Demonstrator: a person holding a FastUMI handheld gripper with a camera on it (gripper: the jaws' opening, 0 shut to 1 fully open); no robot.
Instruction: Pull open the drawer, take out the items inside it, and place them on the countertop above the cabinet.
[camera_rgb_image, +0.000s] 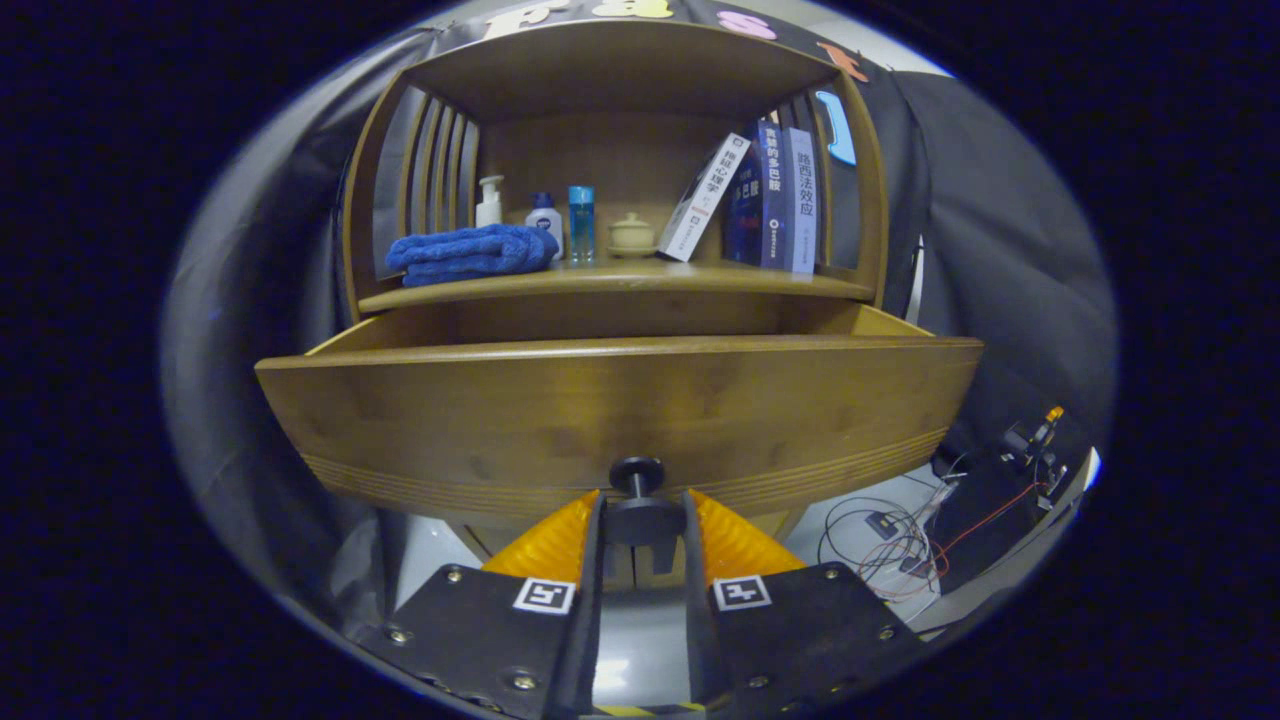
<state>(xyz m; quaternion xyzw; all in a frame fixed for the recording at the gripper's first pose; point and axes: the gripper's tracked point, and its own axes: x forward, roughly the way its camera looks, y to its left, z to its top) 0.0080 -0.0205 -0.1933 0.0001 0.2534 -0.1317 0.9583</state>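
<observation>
The gripper (645, 520) has its two fingers closed on the dark round knob (640, 500) of the drawer (620, 410), one finger pressing each side of the knob's disc, with the knob's stem running on ahead into the drawer front. The drawer stands pulled well out of the cabinet, its wooden front wide just beyond the fingers and its side walls running back to the carcass. From this low angle the inside of the drawer is hidden behind the front, so what lies in it cannot be told. Above and beyond the drawer is the countertop (620, 283), already carrying a folded blue towel (470, 252), a few small bottles (545, 222), a small lidded pot (632, 233) and a row of books (760, 200). The pulling step looks done or nearly so. The next move calls for letting the knob go, backing off, rising above the front edge and reaching down into the drawer for the first item.
</observation>
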